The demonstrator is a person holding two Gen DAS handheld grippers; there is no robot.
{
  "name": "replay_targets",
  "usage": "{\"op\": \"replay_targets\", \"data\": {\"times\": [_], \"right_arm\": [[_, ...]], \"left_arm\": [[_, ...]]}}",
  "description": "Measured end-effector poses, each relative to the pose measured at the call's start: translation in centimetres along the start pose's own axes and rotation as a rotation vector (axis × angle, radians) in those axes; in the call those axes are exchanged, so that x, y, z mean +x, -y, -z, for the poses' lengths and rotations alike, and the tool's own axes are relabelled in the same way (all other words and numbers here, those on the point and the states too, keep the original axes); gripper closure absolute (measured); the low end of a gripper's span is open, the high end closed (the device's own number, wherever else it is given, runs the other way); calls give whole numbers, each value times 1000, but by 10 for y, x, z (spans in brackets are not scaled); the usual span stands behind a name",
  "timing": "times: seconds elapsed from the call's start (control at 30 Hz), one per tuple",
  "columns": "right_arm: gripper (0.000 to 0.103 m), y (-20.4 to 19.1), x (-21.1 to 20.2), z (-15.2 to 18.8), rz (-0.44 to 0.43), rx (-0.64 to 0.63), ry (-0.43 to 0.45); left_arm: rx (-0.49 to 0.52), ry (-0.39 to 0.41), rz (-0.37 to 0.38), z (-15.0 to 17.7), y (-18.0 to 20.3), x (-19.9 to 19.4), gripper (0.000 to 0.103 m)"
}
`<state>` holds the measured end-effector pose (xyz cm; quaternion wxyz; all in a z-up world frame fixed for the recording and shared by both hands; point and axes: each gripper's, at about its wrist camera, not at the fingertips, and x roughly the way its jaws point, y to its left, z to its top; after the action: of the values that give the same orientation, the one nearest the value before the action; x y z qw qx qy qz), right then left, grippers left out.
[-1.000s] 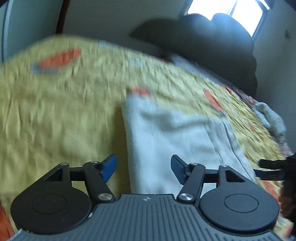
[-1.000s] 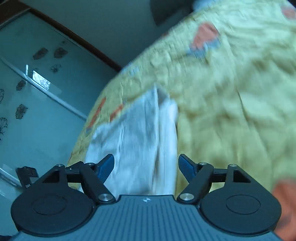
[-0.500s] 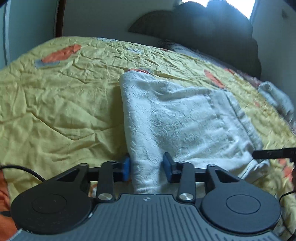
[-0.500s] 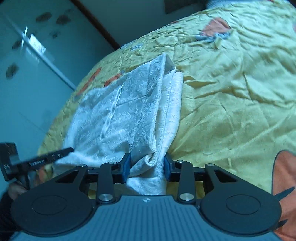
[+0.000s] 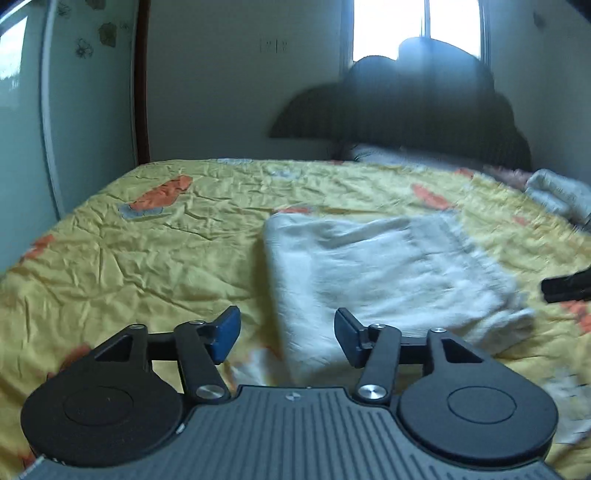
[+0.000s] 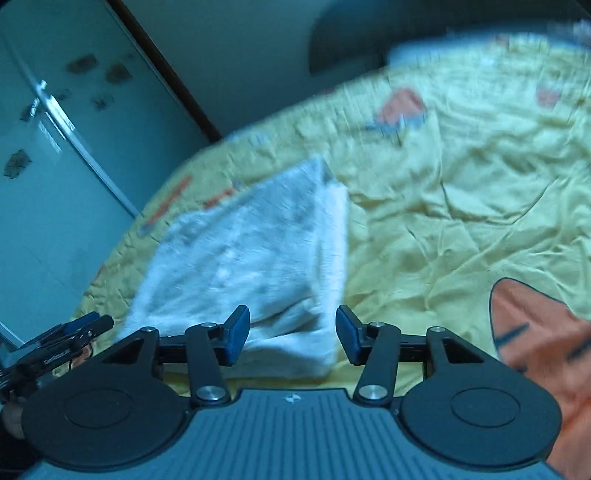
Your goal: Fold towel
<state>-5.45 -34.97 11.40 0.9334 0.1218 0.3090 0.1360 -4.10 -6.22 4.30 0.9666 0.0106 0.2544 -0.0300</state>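
Compared with half a second earlier, when both tools pinched the near edge of the towel, we now find both released. In the left wrist view, the left gripper (image 5: 287, 334) has its jaws opening, blue pads clear of the cloth; the towel (image 5: 376, 273) lies folded on the yellow bedspread (image 5: 122, 258), its near left corner reaching toward 6 o'clock between the pads without touching them. The whole scene also sits lower in the view than before, so more wall shows above.

In the right wrist view, the right gripper (image 6: 292, 334) likewise has its jaws opening, and the towel (image 6: 251, 258) extends from between the pads toward 11 o'clock, free of both; a stacked fold edge runs along its right side.

Only the left wrist view shows us the window (image 5: 413, 29) at 12 o'clock, the dark headboard (image 5: 406, 107) beneath it and a grey bundle of cloth (image 5: 557, 195) at 2 o'clock; the right gripper (image 5: 567, 284) enters at 3 o'clock as a dark blur. Only the right wrist view shows us the wardrobe door (image 6: 48, 155) with leaf motifs at 9 o'clock, the left gripper (image 6: 62, 336) at 8 o'clock, and a large orange motif (image 6: 543, 343) at 4 o'clock.
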Motion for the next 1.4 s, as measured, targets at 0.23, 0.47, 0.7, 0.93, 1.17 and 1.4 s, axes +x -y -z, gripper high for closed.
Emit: {"op": "replay_targets", "data": {"times": [0.23, 0.47, 0.7, 0.93, 1.17, 1.4], "right_arm": [[22, -39, 2, 46, 155, -106, -16], [18, -54, 42, 70, 276, -166, 41], [0, -86, 61, 87, 418, -269, 31], [0, -88, 63, 86, 444, -229, 23], [0, -91, 73, 84, 447, -228, 38], [0, -92, 68, 90, 445, -232, 60]], "left_arm": [[30, -43, 65, 23, 41, -10, 20], [-9, -139, -22, 43, 48, 21, 20], [62, -207, -52, 44, 46, 30, 5], [43, -179, -83, 51, 44, 28, 0], [36, -151, -66, 54, 41, 29, 0], [19, -138, -47, 55, 37, 28, 0]]}}
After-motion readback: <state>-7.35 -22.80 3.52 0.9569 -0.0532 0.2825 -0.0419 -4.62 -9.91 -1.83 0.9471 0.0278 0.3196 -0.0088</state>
